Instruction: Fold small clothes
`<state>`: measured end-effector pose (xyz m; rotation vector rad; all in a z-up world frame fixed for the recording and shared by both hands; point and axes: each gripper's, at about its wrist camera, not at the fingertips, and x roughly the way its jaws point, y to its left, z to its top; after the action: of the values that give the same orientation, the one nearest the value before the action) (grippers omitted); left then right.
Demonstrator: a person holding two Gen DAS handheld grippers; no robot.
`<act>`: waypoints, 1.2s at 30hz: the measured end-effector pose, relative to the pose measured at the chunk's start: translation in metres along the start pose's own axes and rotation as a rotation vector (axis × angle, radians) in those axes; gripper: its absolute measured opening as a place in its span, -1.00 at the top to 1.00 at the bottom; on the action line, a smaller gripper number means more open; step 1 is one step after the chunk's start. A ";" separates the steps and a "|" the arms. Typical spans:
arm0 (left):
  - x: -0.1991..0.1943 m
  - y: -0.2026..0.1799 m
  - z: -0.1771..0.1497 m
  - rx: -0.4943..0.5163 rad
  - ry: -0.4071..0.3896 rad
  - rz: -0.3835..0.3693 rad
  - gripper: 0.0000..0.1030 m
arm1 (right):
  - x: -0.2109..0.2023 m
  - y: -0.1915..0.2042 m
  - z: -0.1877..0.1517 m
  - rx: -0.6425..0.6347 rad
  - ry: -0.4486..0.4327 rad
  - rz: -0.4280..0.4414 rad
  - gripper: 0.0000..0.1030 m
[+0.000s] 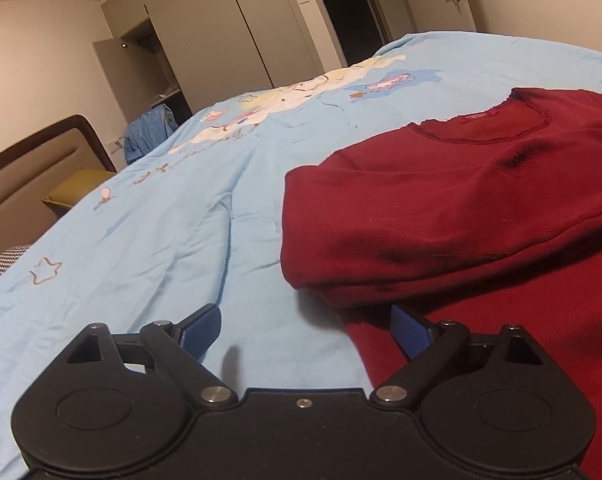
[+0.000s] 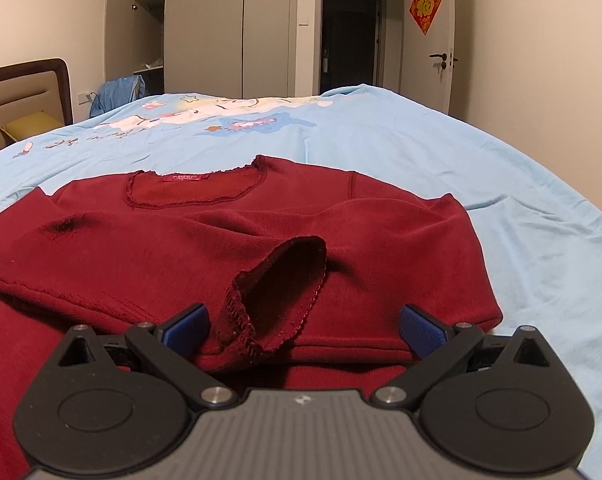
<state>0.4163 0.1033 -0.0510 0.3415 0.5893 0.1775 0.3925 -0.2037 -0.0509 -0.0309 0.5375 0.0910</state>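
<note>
Both grippers spread wide, holding nothing: left gripper [image 1: 307, 330] at the red shirt's [image 1: 453, 208] left edge, right gripper [image 2: 303, 330] over its folded sleeve cuff [image 2: 279, 292]. Shirt lies on blue bedsheet [image 1: 141, 220].

A home bedroom: a bed [image 2: 381, 152] under a cartoon-print sheet, padded headboard [image 2: 21, 92] at left, built-in wardrobes [image 2: 205, 28] behind.

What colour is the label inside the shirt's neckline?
Bright red, on the darker red shirt; the label shows best in the right wrist view.
</note>
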 end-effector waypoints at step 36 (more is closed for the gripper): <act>0.019 0.043 -0.007 -0.477 0.021 -0.094 0.85 | -0.002 -0.004 -0.007 0.026 -0.031 0.003 -1.00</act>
<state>0.4255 0.1503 -0.0504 -0.1501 0.5630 0.2252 0.3877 -0.2083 -0.0559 -0.0037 0.5075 0.0874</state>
